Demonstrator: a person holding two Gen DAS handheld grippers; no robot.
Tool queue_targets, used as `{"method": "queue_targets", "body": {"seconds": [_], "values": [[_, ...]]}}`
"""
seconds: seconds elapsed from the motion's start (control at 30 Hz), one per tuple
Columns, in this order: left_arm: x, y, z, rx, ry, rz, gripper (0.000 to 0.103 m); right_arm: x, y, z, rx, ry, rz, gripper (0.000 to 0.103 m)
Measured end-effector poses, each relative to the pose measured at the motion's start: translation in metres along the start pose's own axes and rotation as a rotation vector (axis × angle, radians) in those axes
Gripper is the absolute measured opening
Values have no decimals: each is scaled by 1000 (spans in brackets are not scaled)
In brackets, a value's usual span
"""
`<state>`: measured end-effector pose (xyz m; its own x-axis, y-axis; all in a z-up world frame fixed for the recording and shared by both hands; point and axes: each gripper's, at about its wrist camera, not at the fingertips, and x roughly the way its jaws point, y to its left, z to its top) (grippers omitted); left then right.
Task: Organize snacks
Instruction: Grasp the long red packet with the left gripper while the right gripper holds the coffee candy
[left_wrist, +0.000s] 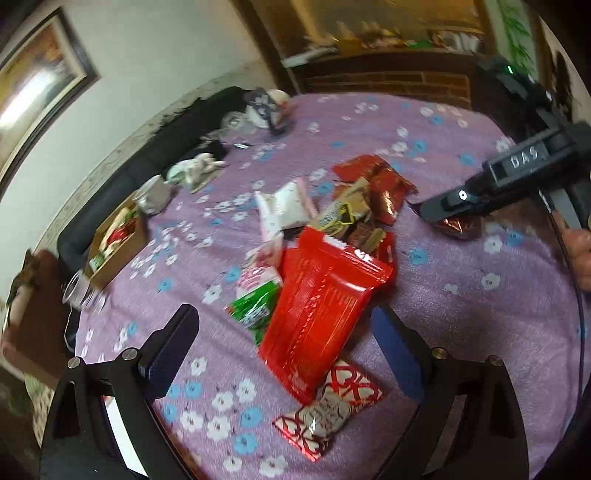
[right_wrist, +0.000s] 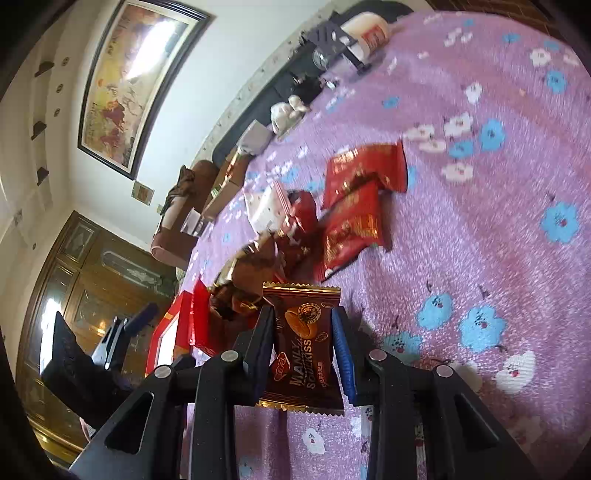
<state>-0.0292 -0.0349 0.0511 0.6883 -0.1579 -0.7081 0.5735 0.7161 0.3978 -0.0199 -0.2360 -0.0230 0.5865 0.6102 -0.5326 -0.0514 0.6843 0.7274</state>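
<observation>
Gripping a brown snack packet (right_wrist: 306, 343) beside the snack pile (right_wrist: 295, 236), the right gripper (right_wrist: 303, 332) was clenched. The left gripper (left_wrist: 284, 332) gaped empty. The slick wrapper could slip out.

On the brown snack packet (right_wrist: 304, 341), printed lengthwise in pale capitals, "MANLY" can be read, and beneath it a second line that appears to read "SOUFKISS", its middle letters uncertain. A round gold emblem and a red badge are carried above and beside the words; their characters are too small to be made out. On the black body of the right claw (left_wrist: 452, 208), "DAS" is lettered in white. Print on the other wrappers is blurred.
</observation>
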Motion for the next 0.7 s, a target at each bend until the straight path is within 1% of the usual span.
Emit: {"method": "queue_targets", "body": {"seconds": [0.13,0.17,0.23,0.27,0.3,0.33,0.4,0.43,0.63,0.7], "values": [[17,-7,3,63,40,-3,94,5,-1,2,4,16,7,32],[19,-8,2,67,42,-5,91,6,-1,2,8,21,9,33],[23,-9,1,64,56,-25,67,7,-2,1,7,25,10,33],[25,-8,0,58,67,-27,62,8,-2,1,3,27,7,33],[29,-8,0,49,78,-43,47,9,-1,2,1,29,6,33],[30,-9,-2,44,80,-52,42,10,-1,2,-2,32,6,33],[29,-10,-5,39,69,-43,40,10,-1,0,-5,34,5,33],[27,-9,-6,31,60,-49,37,10,0,0,-5,34,5,33],[6,1,-14,-75,-9,-121,33,11,6,-1,-34,39,2,33],[4,3,-19,-105,-15,-131,33,12,9,-2,-55,43,2,33]]}}
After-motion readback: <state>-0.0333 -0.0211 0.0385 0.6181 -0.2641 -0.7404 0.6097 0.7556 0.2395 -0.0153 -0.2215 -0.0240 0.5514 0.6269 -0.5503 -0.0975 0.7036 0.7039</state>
